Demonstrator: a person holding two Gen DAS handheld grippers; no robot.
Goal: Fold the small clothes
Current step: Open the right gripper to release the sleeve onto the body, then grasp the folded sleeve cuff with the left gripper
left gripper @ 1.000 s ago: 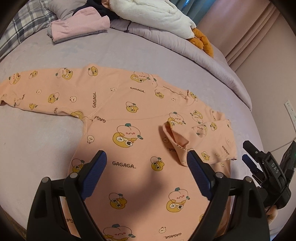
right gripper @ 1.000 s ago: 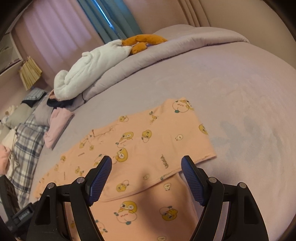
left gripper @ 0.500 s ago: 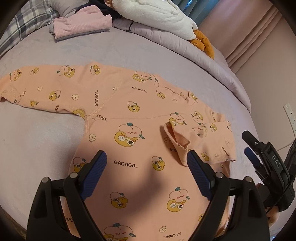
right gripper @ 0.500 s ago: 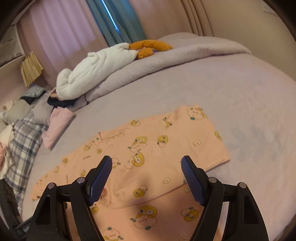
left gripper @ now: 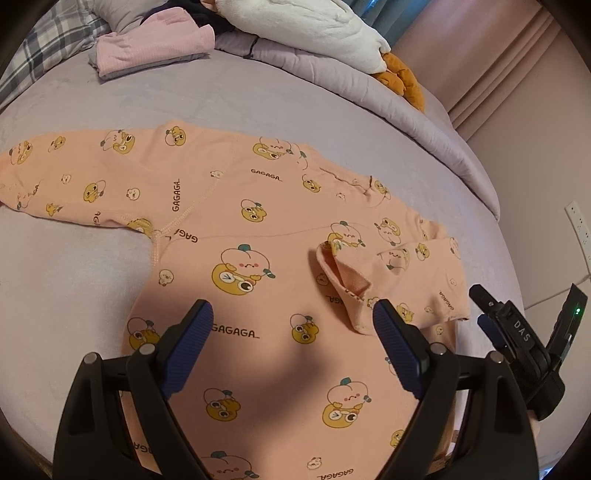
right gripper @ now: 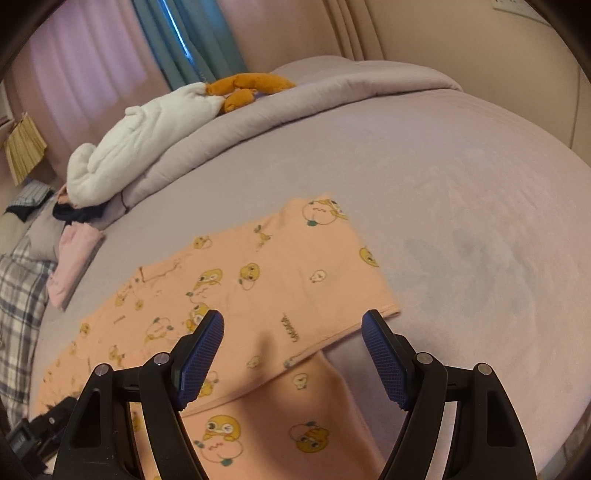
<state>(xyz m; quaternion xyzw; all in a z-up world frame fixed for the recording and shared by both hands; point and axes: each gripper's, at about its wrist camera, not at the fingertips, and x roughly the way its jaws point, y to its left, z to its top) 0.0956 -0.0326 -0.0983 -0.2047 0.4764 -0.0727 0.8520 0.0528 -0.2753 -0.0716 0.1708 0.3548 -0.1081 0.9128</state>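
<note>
A peach long-sleeved baby top [left gripper: 229, 221] with yellow cartoon prints lies flat on the lilac bed. Its left sleeve [left gripper: 74, 173] stretches out to the left. Its right sleeve [left gripper: 388, 273] is folded in across the body. My left gripper [left gripper: 291, 328] is open and empty, hovering above the lower body of the top. My right gripper [right gripper: 291, 332] is open and empty above the folded sleeve [right gripper: 280, 273]. The right gripper also shows at the right edge of the left wrist view [left gripper: 517, 339].
A folded pink garment [left gripper: 155, 48] lies at the far left of the bed. A white plush blanket [left gripper: 306, 29] and an orange soft toy [left gripper: 402, 81] rest on the rolled lilac duvet [left gripper: 369, 92]. A plaid pillow [left gripper: 44, 44] is at far left. Bare sheet [right gripper: 461, 221] lies to the right.
Both grippers have pulled back slightly, staying open. In the right wrist view the top has slid lower and further off. The cloth itself has not moved.
</note>
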